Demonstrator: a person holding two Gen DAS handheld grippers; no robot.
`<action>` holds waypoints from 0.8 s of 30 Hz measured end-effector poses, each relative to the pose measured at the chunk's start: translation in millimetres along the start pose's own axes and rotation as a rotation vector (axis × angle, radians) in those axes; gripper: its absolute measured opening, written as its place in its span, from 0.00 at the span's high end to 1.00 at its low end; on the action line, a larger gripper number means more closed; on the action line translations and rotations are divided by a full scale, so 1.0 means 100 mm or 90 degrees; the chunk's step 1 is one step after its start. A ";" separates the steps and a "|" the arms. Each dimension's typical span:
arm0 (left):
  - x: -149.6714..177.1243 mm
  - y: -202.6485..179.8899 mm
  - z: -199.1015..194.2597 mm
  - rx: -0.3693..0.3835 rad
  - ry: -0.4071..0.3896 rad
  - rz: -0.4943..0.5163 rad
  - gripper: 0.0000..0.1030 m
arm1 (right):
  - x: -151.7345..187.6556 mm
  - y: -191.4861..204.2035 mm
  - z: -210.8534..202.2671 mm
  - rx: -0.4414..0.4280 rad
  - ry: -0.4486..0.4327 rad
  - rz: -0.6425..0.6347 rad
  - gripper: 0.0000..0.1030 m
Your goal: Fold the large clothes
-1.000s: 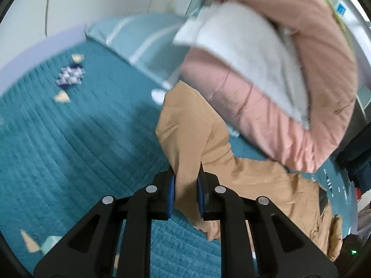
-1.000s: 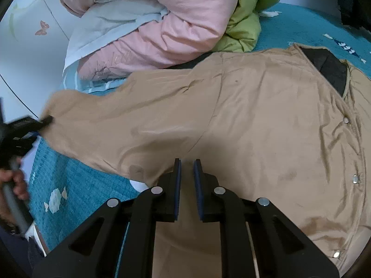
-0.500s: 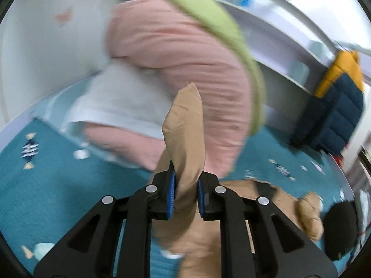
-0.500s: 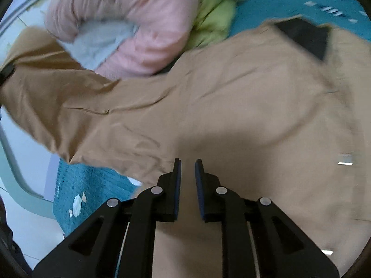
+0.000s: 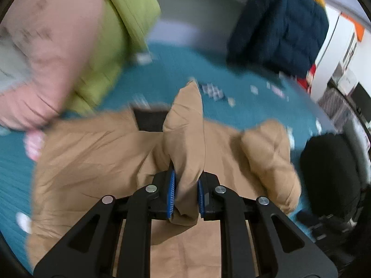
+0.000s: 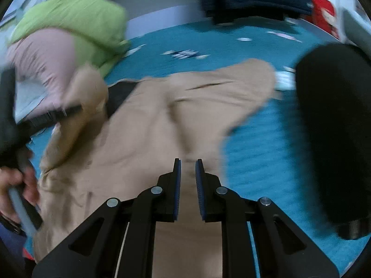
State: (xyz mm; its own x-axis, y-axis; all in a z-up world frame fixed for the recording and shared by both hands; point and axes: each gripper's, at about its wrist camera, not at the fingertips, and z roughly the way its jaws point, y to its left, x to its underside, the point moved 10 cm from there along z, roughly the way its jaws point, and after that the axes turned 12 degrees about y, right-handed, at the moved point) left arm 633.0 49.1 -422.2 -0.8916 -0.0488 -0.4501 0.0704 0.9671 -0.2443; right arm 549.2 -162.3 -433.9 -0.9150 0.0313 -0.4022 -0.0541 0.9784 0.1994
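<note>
A large tan garment (image 5: 97, 153) of smooth, slightly shiny cloth lies spread and creased on a teal bedcover, filling the area just ahead of and beneath both sets of tongs. Its dark inner lining shows at the neck opening, ahead of the left tongs. One sleeve stands up in a tall fold, pinched between the blue pads of the left gripper (image 5: 185, 193). The other sleeve lies bunched to the right. The right gripper (image 6: 187, 190) sits over the garment's lower part, which looks pulled into folds there.
</note>
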 end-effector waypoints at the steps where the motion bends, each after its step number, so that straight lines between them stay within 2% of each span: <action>1: 0.05 -0.02 0.14 -0.010 0.018 0.000 0.85 | -0.01 -0.12 0.00 0.007 0.002 0.008 0.86; 3: 0.17 -0.09 0.47 -0.049 0.055 0.025 0.84 | -0.02 -0.30 0.00 0.025 0.000 0.023 0.85; 7: 0.40 -0.11 0.83 -0.051 0.113 0.036 0.81 | -0.19 -0.56 0.02 0.049 -0.010 0.059 0.74; 9: 0.45 -0.09 0.80 -0.045 0.102 0.051 0.63 | -0.31 -0.65 0.08 0.047 -0.012 0.081 0.72; 10: 0.46 -0.13 0.79 -0.030 0.105 0.054 0.40 | -0.38 -0.67 0.11 0.031 -0.012 0.097 0.69; 11: 0.48 -0.17 0.76 -0.021 0.107 0.053 0.28 | -0.41 -0.70 0.12 0.020 -0.010 0.110 0.67; 13: 0.47 -0.25 0.67 0.000 0.103 0.059 0.27 | -0.52 -0.75 0.21 0.000 -0.003 0.162 0.62; 15: 0.44 -0.30 0.57 -0.012 0.086 0.069 0.23 | -0.63 -0.77 0.31 -0.046 0.000 0.221 0.62; 17: 0.38 -0.37 0.48 -0.035 0.050 0.071 0.15 | -0.71 -0.84 0.40 -0.047 -0.013 0.282 0.56; 20: 0.33 -0.39 0.38 -0.045 0.020 0.060 0.13 | -0.81 -1.01 0.53 -0.050 -0.026 0.379 0.53; 22: 0.36 -0.34 0.39 -0.092 0.025 0.059 0.12 | -0.87 -1.13 0.67 -0.030 -0.012 0.418 0.49; 24: 0.45 -0.30 0.50 -0.144 0.060 0.075 0.12 | -0.91 -1.26 0.79 0.001 -0.008 0.441 0.47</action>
State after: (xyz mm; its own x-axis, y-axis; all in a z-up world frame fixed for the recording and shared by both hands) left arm 613.3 5.1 -477.4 -0.9219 0.0809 -0.3790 0.0841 0.9964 0.0079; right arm 671.1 -272.2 -493.2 -0.7342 0.6509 -0.1931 0.5413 0.7329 0.4122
